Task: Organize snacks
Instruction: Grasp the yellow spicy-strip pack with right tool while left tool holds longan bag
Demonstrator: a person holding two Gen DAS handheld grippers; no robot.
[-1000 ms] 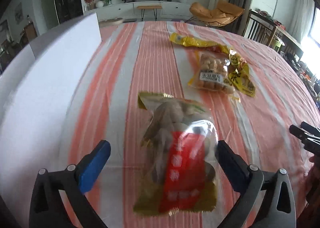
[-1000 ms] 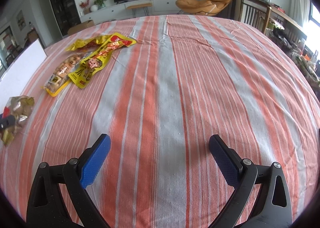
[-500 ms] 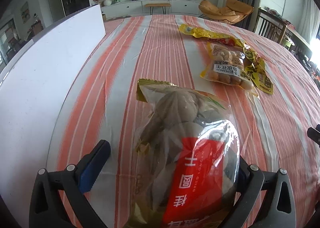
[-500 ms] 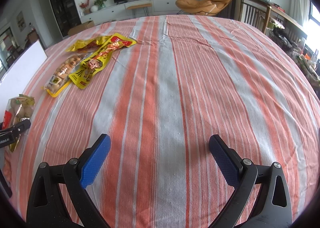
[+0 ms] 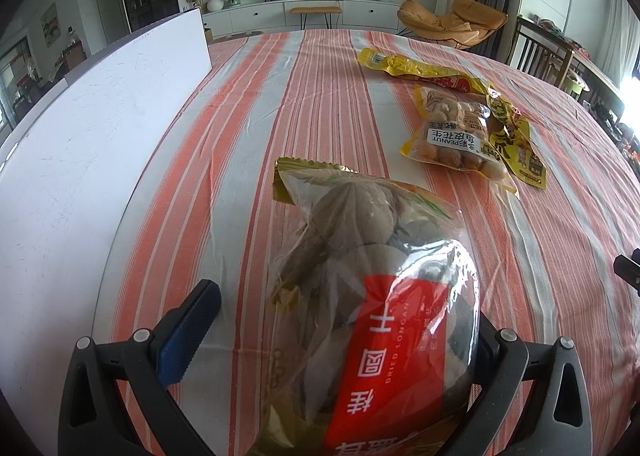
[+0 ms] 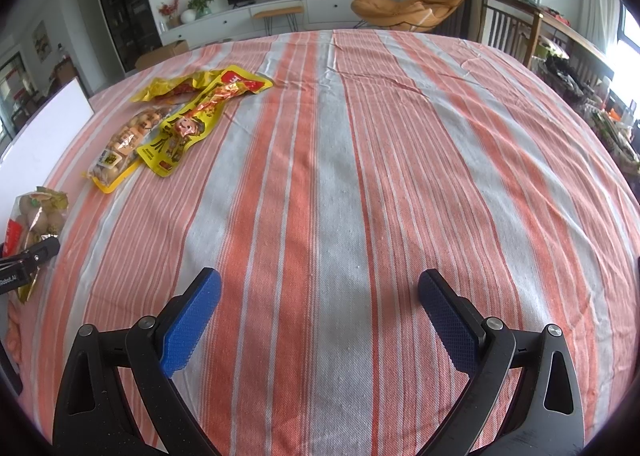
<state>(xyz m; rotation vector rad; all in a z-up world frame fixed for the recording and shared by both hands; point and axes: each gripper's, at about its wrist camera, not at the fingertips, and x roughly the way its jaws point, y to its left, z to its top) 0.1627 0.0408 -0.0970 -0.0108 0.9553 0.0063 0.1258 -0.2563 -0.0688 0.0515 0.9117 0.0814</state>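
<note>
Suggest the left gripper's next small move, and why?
Probably close the left gripper on the longan bag: the bag already sits between the open jaws, the left pad still clear of it. The right gripper is open over bare cloth.

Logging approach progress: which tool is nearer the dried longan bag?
Left. The left tool straddles the dried longan bag, unclosed; the right tool hangs open over bare cloth, well away.
</note>
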